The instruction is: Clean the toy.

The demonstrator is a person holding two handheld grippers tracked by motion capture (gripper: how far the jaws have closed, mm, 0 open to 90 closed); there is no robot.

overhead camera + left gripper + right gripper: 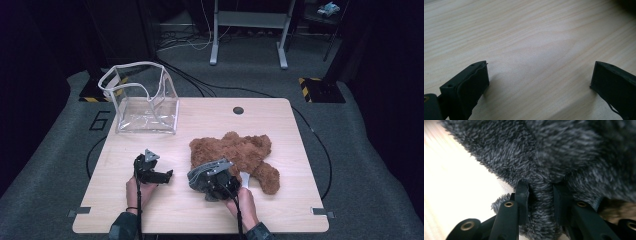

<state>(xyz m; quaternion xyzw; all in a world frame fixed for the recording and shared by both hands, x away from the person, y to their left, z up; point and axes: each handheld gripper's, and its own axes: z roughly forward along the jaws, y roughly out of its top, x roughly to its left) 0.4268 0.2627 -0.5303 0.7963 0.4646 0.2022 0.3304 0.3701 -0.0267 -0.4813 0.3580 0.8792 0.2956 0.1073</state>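
A brown plush teddy bear lies on the right half of the wooden table. My right gripper sits at the bear's near left edge. In the right gripper view its jaws are shut on a fold of the bear's fur, which looks grey there. My left gripper rests low over bare wood to the left of the bear. In the left gripper view its jaws stand wide open with nothing between them.
A clear plastic bag with white trim stands open at the table's far left. A round cable hole sits near the far edge. Cables and a metal frame lie on the floor beyond.
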